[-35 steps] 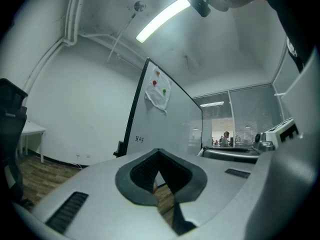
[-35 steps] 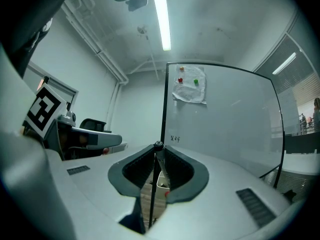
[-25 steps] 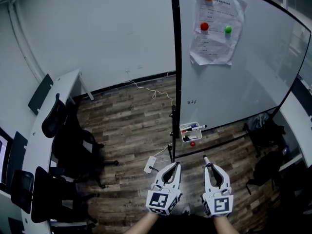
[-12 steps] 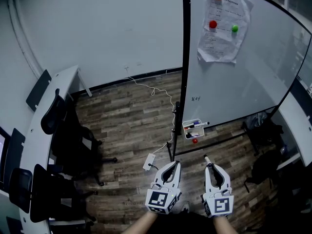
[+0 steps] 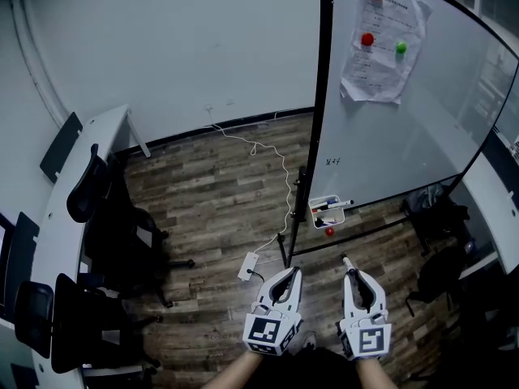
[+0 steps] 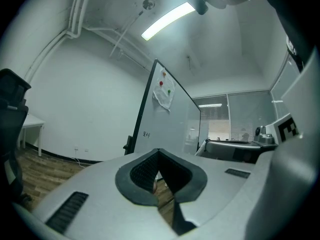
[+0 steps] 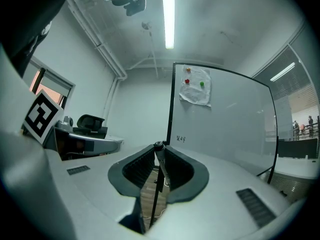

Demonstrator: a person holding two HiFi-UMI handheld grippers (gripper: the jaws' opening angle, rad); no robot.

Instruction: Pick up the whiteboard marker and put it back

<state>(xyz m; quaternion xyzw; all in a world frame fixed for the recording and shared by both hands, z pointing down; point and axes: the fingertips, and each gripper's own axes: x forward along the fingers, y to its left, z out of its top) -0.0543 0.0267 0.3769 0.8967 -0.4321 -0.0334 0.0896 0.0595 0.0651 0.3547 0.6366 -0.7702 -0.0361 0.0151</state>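
Now whiteboard marker [image 7: 160, 158] clamped in right hand-held gripper [image 5: 346, 263].

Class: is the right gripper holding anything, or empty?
Holding: the right gripper is shut on the marker, whose tip pokes out past its jaws.

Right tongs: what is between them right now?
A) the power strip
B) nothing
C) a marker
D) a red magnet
C: the right gripper view shows the right tongs closed on a slim marker, and in the head view its tip sticks out past them.
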